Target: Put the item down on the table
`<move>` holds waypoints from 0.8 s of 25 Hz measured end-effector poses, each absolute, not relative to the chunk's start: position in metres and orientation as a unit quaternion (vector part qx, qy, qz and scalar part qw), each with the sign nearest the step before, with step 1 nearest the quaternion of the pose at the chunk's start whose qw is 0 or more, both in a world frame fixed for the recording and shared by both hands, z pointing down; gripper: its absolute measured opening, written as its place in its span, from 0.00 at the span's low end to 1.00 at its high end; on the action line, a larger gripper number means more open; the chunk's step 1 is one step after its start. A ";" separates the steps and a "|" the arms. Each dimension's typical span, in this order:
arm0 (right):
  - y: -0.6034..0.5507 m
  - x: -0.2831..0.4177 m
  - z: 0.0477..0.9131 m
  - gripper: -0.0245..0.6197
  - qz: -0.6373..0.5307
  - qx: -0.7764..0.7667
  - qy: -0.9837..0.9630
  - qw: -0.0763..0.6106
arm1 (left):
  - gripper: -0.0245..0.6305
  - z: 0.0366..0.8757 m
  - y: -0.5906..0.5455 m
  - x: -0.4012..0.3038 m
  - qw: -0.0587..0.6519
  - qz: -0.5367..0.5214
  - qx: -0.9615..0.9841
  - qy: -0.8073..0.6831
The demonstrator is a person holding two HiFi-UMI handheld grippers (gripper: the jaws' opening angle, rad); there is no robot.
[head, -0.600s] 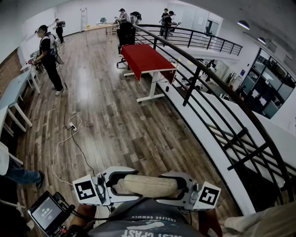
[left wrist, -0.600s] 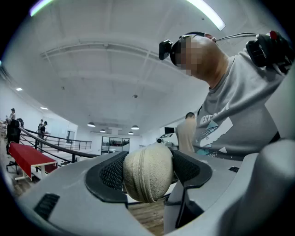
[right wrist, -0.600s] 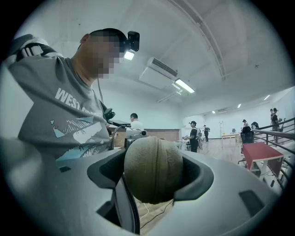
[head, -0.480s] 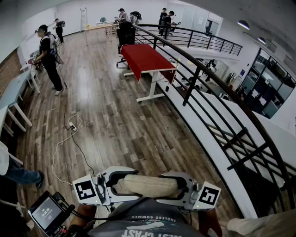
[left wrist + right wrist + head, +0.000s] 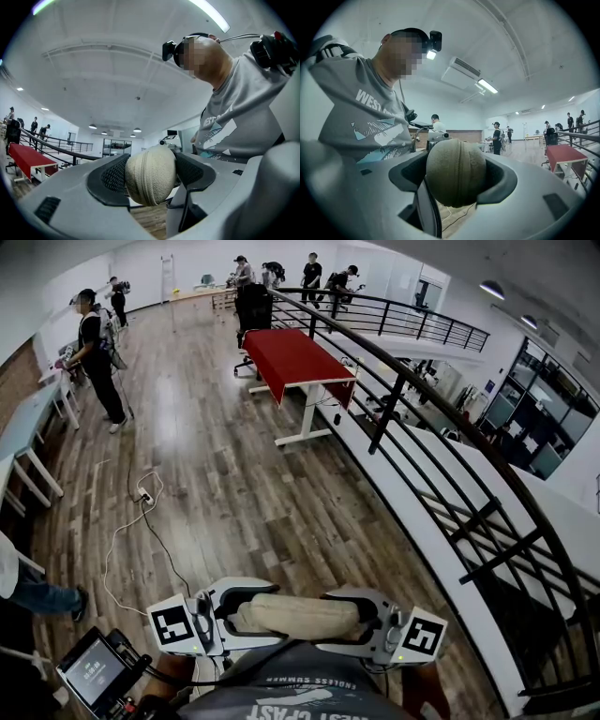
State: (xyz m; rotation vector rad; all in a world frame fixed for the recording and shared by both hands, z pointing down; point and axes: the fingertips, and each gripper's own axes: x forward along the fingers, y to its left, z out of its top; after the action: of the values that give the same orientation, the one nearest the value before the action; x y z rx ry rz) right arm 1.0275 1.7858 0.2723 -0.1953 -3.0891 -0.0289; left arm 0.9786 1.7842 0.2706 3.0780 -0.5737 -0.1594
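I held a beige fabric pouch (image 5: 298,615) in the air close in front of my chest, above the plank floor (image 5: 234,493). My left gripper (image 5: 239,615) was clamped on its left end and my right gripper (image 5: 364,620) on its right end. The pouch was a soft, woven, sausage-shaped case with rounded ends. In the head view its long axis lay level, running left to right across me. Only the gripper views showed the ends head-on: each a round dome with a zip seam running over it, pressed between dark pads (image 5: 112,176), which were mesh-textured on the left gripper. The red-topped table (image 5: 295,357) stood well apart, beside the black railing (image 5: 412,418).
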 end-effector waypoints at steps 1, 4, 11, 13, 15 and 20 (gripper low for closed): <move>1.786 1.027 0.272 0.46 -0.009 -0.064 -0.998 0.024 | 0.53 0.270 1.784 0.978 0.004 -0.051 0.982 -0.183; 1.783 1.024 0.272 0.46 -0.006 -0.063 -0.998 0.023 | 0.53 0.272 1.782 0.975 0.007 -0.053 0.982 -0.183; 1.775 1.011 0.281 0.46 0.002 -0.056 -0.998 0.023 | 0.53 0.281 1.773 0.962 0.011 -0.060 0.982 -0.177; 1.775 1.006 0.282 0.46 0.000 -0.053 -0.998 0.026 | 0.53 0.281 1.772 0.957 0.011 -0.061 0.983 -0.175; 1.775 1.000 0.283 0.46 -0.001 -0.050 -0.998 0.027 | 0.53 0.282 1.772 0.951 0.012 -0.060 0.983 -0.172; 1.771 0.987 0.287 0.46 0.001 -0.038 -0.999 0.030 | 0.53 0.287 1.768 0.938 0.014 -0.063 0.985 -0.161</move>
State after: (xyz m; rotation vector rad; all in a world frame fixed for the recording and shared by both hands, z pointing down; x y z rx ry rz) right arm 0.9871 1.7713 0.2866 -0.1186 -3.0797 0.0046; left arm 0.9381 1.7677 0.2865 3.0665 -0.5007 -0.1952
